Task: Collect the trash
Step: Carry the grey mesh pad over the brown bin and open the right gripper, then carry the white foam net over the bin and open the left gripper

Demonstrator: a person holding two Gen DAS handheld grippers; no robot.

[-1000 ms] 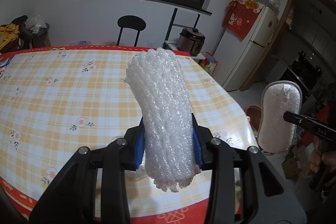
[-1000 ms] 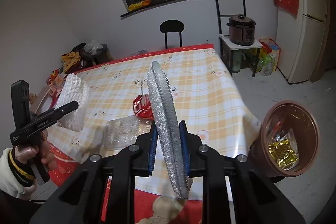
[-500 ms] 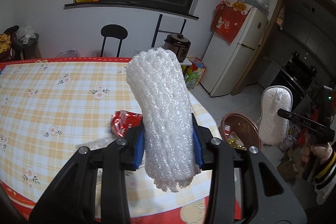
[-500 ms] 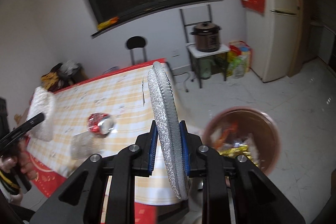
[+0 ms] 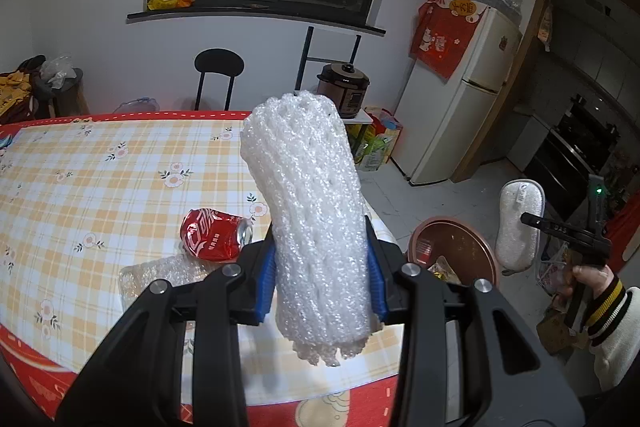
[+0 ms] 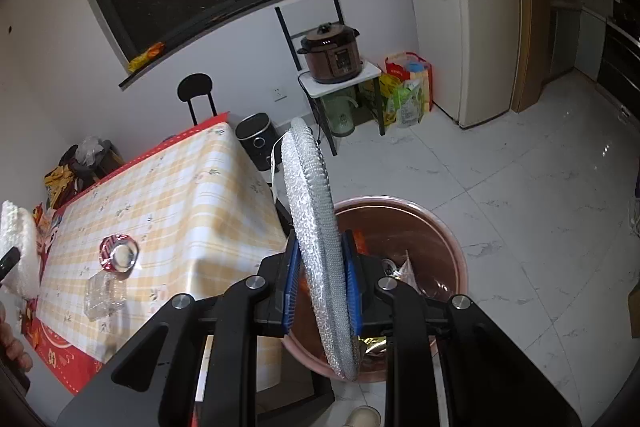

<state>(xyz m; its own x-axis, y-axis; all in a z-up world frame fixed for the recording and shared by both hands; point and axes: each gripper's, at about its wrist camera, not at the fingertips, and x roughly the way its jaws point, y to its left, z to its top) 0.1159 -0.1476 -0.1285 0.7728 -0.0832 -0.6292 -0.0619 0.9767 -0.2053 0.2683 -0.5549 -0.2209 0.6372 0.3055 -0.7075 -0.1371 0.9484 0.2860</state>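
Left gripper (image 5: pixel 320 279) clamps a white foam net sleeve (image 5: pixel 308 211) above the table's (image 5: pixel 100 167) near edge. Right gripper (image 6: pixel 322 277), nearly closed, pinches a flat silver foam pad (image 6: pixel 316 227) over the brown trash bin (image 6: pixel 440 231).

The foam roll (image 5: pixel 308 223) hides part of the tabletop (image 5: pixel 100 179), and the flat pad (image 6: pixel 320 247) covers much of the bin (image 6: pixel 440 247) and its contents.
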